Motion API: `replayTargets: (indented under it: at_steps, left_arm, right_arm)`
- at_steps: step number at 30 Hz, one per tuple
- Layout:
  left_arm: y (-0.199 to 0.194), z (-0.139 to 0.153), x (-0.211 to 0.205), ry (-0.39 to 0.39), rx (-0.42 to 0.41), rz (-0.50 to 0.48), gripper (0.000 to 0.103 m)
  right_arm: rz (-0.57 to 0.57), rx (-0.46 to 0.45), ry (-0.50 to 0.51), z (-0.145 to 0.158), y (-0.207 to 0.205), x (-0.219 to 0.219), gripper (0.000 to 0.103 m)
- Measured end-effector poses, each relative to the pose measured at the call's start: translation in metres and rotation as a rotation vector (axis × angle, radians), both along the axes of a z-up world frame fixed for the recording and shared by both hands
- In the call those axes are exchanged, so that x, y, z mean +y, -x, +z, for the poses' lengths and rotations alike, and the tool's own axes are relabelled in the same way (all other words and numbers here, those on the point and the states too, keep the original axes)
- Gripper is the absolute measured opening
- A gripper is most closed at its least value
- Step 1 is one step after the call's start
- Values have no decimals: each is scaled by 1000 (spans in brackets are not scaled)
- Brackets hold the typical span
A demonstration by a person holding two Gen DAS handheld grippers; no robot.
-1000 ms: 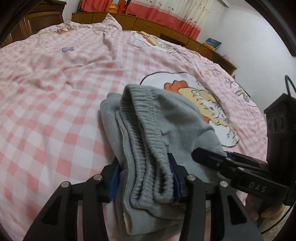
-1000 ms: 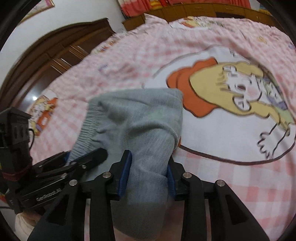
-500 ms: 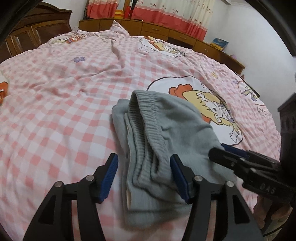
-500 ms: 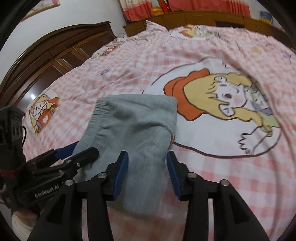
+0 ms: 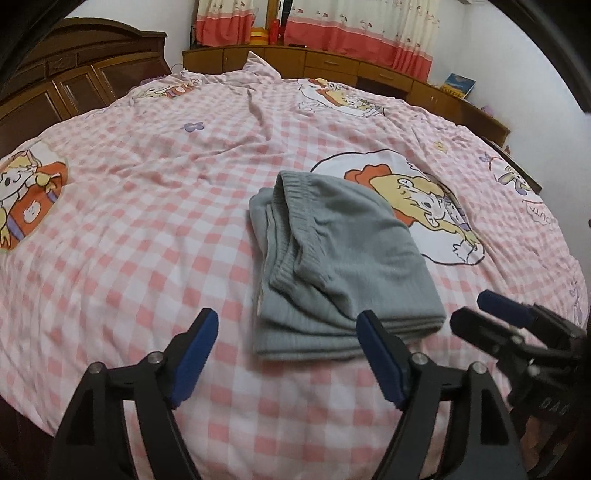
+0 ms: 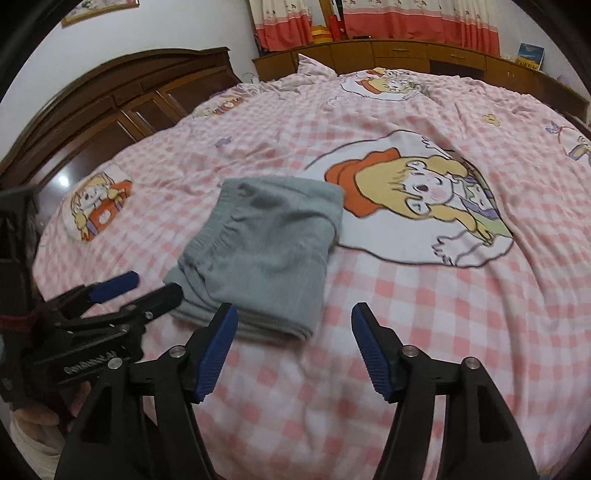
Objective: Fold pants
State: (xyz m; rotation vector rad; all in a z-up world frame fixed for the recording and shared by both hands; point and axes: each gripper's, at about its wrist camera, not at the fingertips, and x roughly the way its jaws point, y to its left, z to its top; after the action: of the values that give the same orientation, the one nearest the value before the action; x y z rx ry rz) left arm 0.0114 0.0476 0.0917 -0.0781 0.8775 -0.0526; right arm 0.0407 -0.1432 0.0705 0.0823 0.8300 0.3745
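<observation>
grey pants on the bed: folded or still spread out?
Folded. The grey knit pants lie as a compact stacked rectangle on the pink checked bedspread, layered edges showing at the near end.

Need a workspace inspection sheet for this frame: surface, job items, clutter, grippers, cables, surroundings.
Surface: bed with pink checked cover, cartoon prints, some creases.
Job's things: grey pants folded into a compact stack, lying flat, waistband on its left side.
Clutter: nothing seen on the bed.
Grippers: left gripper open, empty, near edge of the pants; right gripper open, empty, at the stack's near corner.
Cables: nothing seen.
Surroundings: wooden wardrobe, low cabinets, red-trimmed curtains, a book.
</observation>
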Motion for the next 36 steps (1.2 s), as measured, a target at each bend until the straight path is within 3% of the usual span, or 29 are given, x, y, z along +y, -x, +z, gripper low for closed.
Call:
replayTargets:
  at_steps: [7, 17, 29, 36]
  left_arm:
    - [9, -20, -10, -34, 54, 6, 83]
    - [-6, -59, -7, -52, 166, 61, 87]
    - [-11, -67, -8, -66, 175, 68, 97]
    - [-12, -69, -6, -66, 179, 68, 98]
  right_arm:
    - [-23, 57, 41, -31, 8, -1, 65]
    - [-61, 100, 59, -52, -2, -4, 66]
    - [-54, 102, 96, -67, -9, 7, 80]
    - [-51, 99, 94, -69, -10, 8, 82]
